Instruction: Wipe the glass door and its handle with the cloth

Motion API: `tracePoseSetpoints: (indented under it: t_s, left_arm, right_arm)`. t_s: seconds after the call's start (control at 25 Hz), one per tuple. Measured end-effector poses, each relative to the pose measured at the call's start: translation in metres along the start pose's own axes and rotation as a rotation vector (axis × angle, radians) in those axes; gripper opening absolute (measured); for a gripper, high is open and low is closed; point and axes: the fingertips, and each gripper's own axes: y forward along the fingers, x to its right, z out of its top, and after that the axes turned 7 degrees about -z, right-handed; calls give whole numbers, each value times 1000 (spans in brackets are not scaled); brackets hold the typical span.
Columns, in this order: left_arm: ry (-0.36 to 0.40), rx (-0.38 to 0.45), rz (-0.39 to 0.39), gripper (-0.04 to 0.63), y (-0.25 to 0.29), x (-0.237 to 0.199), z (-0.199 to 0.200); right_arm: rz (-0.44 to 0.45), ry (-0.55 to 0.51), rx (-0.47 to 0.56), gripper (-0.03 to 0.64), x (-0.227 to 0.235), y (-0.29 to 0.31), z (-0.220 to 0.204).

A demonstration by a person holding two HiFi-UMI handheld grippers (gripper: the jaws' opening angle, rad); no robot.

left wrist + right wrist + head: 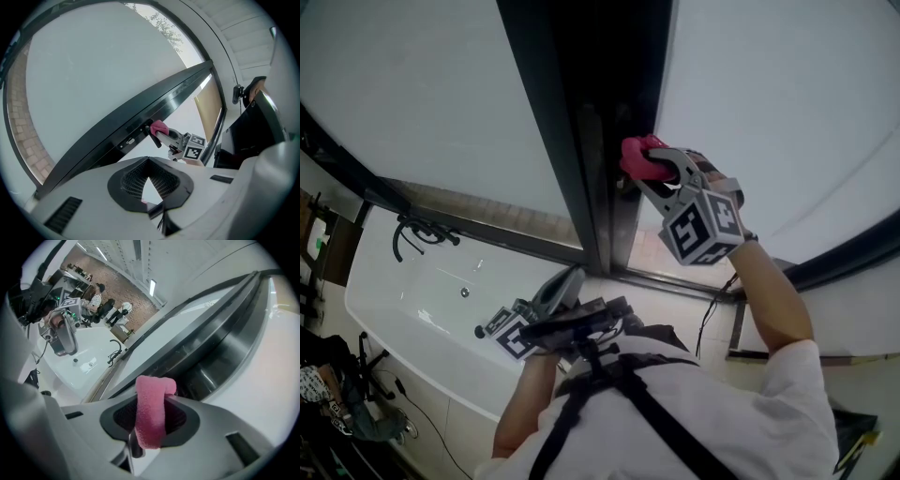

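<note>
A frosted glass door (422, 84) has a dark vertical frame (581, 141). My right gripper (652, 164) is shut on a folded pink cloth (639, 157) and holds it against the dark frame near the black lever handle (152, 133). In the right gripper view the pink cloth (151, 411) hangs between the jaws just short of the frame's metal channel (211, 333). My left gripper (567, 278) is held low near my body, apart from the door, with its fingertips together and nothing between them. From there I see the right gripper (161, 131) and the cloth (159, 126) at the handle.
A white bathtub (422, 309) with a black faucet (417, 234) stands below left of the door. A second frosted panel (787, 103) lies right of the frame. Cables and gear (337, 394) sit at the lower left. People (110, 308) stand far behind.
</note>
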Motion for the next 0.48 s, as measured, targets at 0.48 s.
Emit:
tracePoseSetpoints:
  t_s: [0.48]
  left_arm:
    - [-2, -6, -11, -8, 3, 2, -1]
  right_arm:
    - [-202, 310, -24, 112, 18, -65, -51]
